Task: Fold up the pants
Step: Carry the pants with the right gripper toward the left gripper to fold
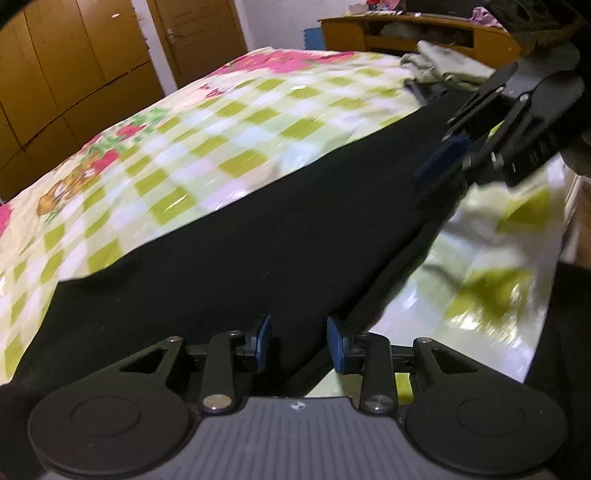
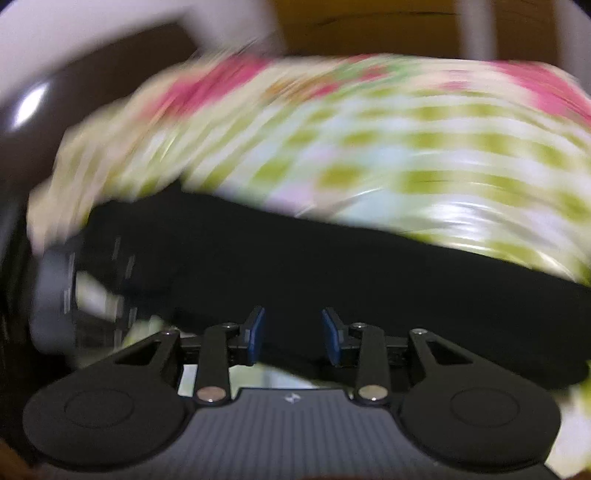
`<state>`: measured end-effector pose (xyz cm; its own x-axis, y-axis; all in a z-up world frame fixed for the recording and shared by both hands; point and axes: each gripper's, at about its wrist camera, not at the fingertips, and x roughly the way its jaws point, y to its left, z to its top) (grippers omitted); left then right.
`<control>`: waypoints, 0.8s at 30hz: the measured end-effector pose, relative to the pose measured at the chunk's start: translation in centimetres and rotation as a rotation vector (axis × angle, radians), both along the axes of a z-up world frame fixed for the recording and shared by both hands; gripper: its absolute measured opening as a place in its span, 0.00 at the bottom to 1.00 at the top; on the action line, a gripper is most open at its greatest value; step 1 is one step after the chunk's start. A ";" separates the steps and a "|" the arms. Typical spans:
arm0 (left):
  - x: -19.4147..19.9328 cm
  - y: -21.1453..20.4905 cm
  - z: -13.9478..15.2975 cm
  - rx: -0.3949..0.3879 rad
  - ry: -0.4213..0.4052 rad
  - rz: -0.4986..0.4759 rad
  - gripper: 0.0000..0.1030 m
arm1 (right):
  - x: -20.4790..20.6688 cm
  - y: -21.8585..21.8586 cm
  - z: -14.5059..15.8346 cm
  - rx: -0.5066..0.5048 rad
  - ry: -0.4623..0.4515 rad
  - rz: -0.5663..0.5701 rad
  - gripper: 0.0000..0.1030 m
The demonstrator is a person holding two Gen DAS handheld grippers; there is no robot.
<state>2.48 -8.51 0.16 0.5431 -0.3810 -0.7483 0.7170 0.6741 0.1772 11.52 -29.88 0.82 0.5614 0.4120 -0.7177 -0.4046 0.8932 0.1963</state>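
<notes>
Black pants (image 1: 229, 251) lie stretched out along the near side of a bed with a green checked cover (image 1: 221, 122). My left gripper (image 1: 299, 341) is open, its blue pads either side of the pants' near edge. My right gripper (image 1: 443, 162) shows in the left wrist view at the upper right, over the far end of the pants. In the right wrist view, which is blurred, the right gripper (image 2: 291, 336) is open with the pants (image 2: 332, 273) between and beyond its blue pads. The left gripper (image 2: 62, 291) shows blurred at the left.
Grey-green clothes (image 1: 443, 66) lie piled at the head of the bed. A wooden headboard shelf (image 1: 417, 33) stands behind them. Brown wardrobe doors (image 1: 70, 74) line the far side. The bed's near edge (image 1: 550, 258) drops off at the right.
</notes>
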 end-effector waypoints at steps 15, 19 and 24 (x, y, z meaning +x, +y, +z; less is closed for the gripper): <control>0.1 0.8 -0.5 -0.025 -0.029 -0.076 0.46 | 1.8 10.4 -3.7 -0.304 -0.024 0.377 0.43; 0.8 0.4 -0.9 -0.003 -0.056 -0.040 0.49 | 3.7 8.9 -2.7 -0.141 0.053 0.284 0.43; 1.9 0.1 -0.3 -0.024 -0.085 0.010 0.49 | 3.1 9.9 -1.8 -0.161 0.006 0.329 0.43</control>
